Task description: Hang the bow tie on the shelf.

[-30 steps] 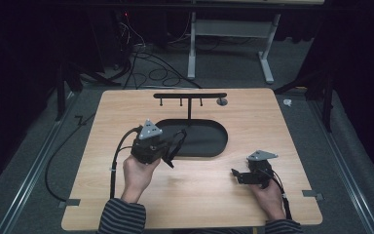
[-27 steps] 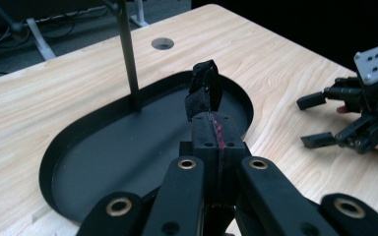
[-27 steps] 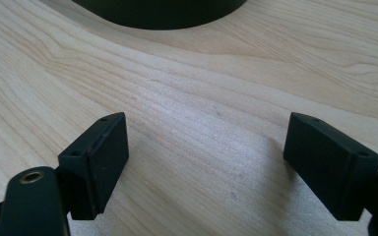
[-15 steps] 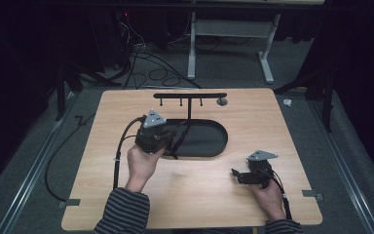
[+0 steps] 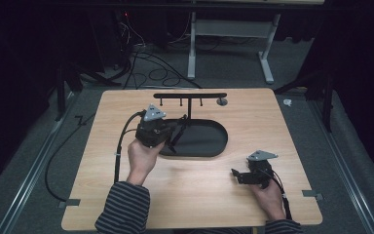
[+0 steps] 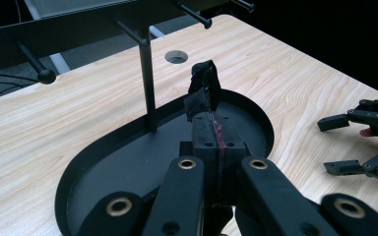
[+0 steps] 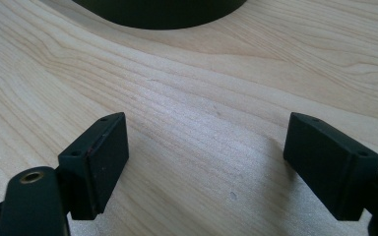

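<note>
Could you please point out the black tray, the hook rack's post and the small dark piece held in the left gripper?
Black tray [image 6: 98, 162]: left gripper view, bare floor.
Rack post [image 6: 147, 83]: left gripper view, mid-shaft.
Small dark piece [image 6: 203, 91]: left gripper view, its middle.

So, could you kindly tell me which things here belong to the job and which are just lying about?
In the job:
- left tongs, shut on a small black item
- black hook stand with its oval tray

Lying about:
- right tongs, open, resting on the table
- floor cables
</note>
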